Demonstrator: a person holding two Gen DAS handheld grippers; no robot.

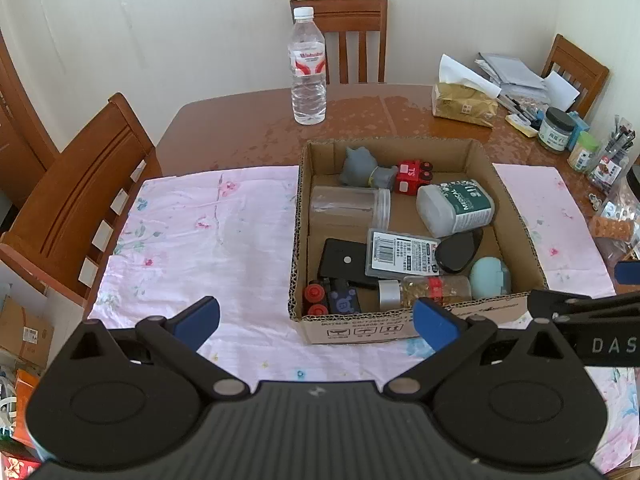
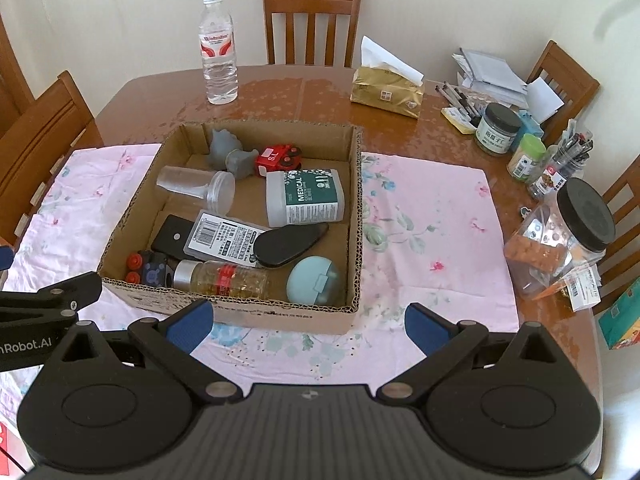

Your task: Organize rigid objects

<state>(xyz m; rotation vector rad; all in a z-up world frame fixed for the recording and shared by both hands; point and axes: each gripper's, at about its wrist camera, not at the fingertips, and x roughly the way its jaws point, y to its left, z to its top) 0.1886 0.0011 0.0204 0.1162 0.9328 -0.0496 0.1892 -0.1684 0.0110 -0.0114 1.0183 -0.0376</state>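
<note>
Cardboard box (image 2: 352, 200) sitting on floral cloth (image 2: 432, 240), holding bottles and toys. Left gripper (image 1: 316, 320) and right gripper (image 2: 306, 322) hovering, jaws wide, empty. Risk: round spice bottle (image 2: 224, 276) rolling if nudged.

Both wrist views above cardboard box (image 1: 416, 330)

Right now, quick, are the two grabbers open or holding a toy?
Left gripper: open, holding nothing.
Right gripper: open, holding nothing.
</note>
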